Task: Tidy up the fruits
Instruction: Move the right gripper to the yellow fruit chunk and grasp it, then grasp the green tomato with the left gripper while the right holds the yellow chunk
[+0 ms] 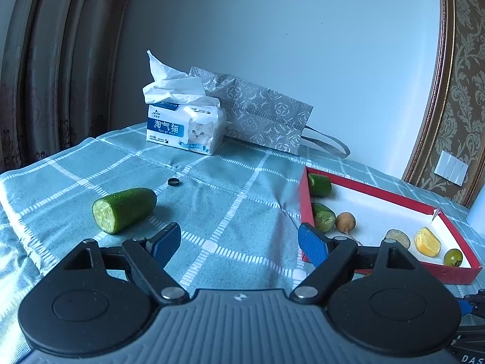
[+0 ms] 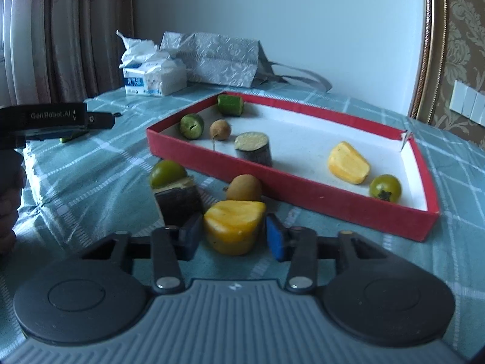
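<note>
Between the right gripper's [image 2: 232, 235] part-closed jaws, not yet pinched, sits the yellow fruit piece [image 2: 233, 226]: soft, slippery; grip its flanks at 3 and 9 o'clock. Left gripper [image 1: 239, 244] jaws spread, empty.

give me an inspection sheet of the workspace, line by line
Surface: checked teal tablecloth, wrinkled.
Job's things: red tray holds six pieces; yellow piece, brown fruit, dark chunk, green fruit lie before it; cucumber half apart.
Clutter: tissue pack, grey bag, small ring.
Grippers: left gripper open, empty; right gripper straddling the yellow piece, contact unclear.
Cables: nothing seen.
Surroundings: curtain, wall switch.
</note>
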Demonstrator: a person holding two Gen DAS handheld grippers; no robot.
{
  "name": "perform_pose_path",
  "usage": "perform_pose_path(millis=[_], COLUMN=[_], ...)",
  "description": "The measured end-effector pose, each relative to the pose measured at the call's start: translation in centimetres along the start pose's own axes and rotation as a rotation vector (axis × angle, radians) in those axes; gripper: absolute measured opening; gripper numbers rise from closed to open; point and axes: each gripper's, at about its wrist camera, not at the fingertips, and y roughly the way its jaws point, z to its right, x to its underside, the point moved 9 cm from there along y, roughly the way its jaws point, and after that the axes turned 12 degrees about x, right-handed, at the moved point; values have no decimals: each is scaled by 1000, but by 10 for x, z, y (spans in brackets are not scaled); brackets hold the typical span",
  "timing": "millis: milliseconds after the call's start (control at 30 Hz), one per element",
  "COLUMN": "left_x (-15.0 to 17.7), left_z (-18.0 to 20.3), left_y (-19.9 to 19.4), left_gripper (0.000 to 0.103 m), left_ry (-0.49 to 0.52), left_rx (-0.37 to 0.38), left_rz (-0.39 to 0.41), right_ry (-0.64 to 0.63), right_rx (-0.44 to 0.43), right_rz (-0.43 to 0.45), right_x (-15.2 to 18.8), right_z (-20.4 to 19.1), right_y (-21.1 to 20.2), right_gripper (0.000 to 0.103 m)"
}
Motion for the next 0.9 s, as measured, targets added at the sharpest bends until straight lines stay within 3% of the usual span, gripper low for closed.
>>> perform_pose_path(millis=[333, 467, 600, 767, 900], left_x=[0, 3, 10, 18, 29], left_z=[3, 13, 35, 74, 89], left_y=[-1, -2, -5, -21, -15], left_gripper=[85, 85, 85, 85, 85], left_ry=[1, 15, 70, 211, 303], left_rx=[9, 78, 187, 293, 276], left_rz=[3, -20, -54, -28, -69], right_ry=[56, 105, 171, 247, 254], right_rx=[-7, 5, 29, 40, 31], right_rz=[-2, 17, 31, 11, 15], right_x=[1, 4, 10, 20, 20], right_z=[3, 18, 46, 73, 74], right_y=[-2, -13, -24, -23, -21], right_gripper=[37, 37, 37, 37, 37])
